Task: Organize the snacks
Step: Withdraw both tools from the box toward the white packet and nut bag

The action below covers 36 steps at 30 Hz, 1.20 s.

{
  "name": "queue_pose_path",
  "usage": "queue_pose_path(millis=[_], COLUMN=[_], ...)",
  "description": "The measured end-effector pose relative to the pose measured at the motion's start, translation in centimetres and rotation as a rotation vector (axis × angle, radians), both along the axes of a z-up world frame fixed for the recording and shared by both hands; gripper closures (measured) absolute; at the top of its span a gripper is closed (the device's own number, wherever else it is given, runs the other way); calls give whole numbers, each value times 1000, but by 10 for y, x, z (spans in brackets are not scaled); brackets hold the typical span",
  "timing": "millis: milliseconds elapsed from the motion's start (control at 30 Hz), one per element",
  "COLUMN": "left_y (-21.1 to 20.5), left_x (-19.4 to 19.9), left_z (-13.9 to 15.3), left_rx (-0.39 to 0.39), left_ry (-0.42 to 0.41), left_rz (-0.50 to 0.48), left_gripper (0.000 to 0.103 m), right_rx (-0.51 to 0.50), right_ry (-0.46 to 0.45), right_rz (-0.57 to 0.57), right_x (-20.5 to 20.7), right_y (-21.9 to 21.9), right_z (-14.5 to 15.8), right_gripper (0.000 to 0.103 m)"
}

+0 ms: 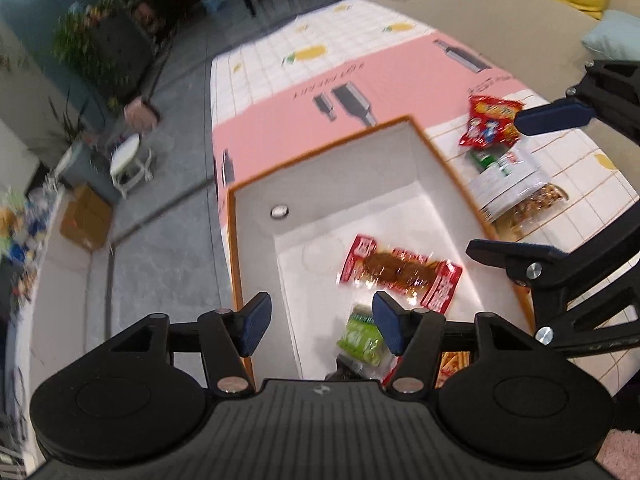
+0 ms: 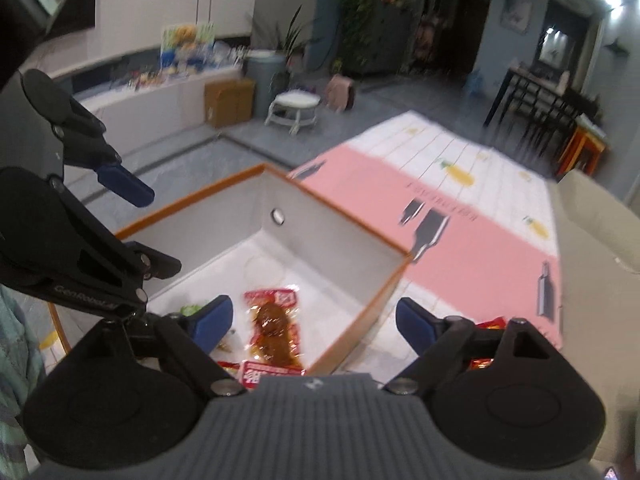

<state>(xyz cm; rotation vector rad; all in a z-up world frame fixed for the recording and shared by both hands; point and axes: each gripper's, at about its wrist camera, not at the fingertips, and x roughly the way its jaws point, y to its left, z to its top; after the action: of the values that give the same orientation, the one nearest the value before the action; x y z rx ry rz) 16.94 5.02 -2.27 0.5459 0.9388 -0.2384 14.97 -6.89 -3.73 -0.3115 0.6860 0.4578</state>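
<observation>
A white box with an orange rim (image 1: 400,122) (image 2: 224,179) stands on the table. Inside it lie a red-and-brown snack pack (image 1: 400,272) (image 2: 274,322) and a green snack pack (image 1: 358,336). My left gripper (image 1: 320,326) is open and empty above the box's near end. My right gripper (image 2: 314,322) is open and empty over the box's right wall; it also shows at the right in the left wrist view (image 1: 520,184). On the table right of the box lie a red chip bag (image 1: 490,122), a green-labelled pack (image 1: 494,162) and a nut pouch (image 1: 520,196).
The table has a pink and white tiled cloth (image 1: 360,64) (image 2: 480,240). A beige sofa (image 1: 500,12) with a yellow cushion runs behind it. On the floor to the left stand a white stool (image 1: 128,160) (image 2: 294,106) and a cardboard box (image 1: 86,216) (image 2: 230,100).
</observation>
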Motion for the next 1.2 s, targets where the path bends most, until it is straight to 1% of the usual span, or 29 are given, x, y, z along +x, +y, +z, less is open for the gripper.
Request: queue_pose_path(millis=[100, 233, 367, 467, 500, 533, 600, 667, 767, 900, 1000, 1100, 1200], left_y=[-13, -28, -48, -64, -70, -75, -84, -93, -102, -112, -118, -122, -124], left_x=[-11, -23, -36, -44, -46, -48, -52, -54, -56, -62, -66, -63, -57], left_z=[5, 13, 17, 15, 14, 12, 9, 5, 0, -8, -20, -34, -43], left_rx=[2, -46, -68, -76, -80, -85, -105, -135, -184, -239, -248, -249, -236], left_ry=[-40, -57, -79, -93, -94, -96, -91, -74, -72, -76, -67, -36, -22], left_rz=[-33, -52, -87, -131, -145, -154, -163, -161, -151, -160, -194, -209, -218], left_gripper=[34, 34, 34, 34, 34, 34, 34, 34, 25, 21, 21, 21, 21], right_rx=[24, 49, 53, 59, 66, 74, 89, 99, 111, 109, 115, 137, 160], right_ry=[-26, -57, -80, -87, -87, -86, -85, -72, -50, -17, 16, 43, 56], right_rz=[-12, -13, -17, -50, -59, -69, -89, -118, -161, -230, -276, -307, -325], right_x=[-12, -29, -41, -49, -50, -52, -55, -58, -59, -58, -53, -47, -41], right_y=[-15, -36, -59, -77, -82, -88, -98, -108, -119, -139, -150, -160, -163], right_z=[6, 8, 4, -3, -6, -9, -14, -20, -30, -47, -57, -65, -69], right_gripper=[17, 15, 15, 14, 13, 6, 4, 4, 4, 4, 4, 4, 6])
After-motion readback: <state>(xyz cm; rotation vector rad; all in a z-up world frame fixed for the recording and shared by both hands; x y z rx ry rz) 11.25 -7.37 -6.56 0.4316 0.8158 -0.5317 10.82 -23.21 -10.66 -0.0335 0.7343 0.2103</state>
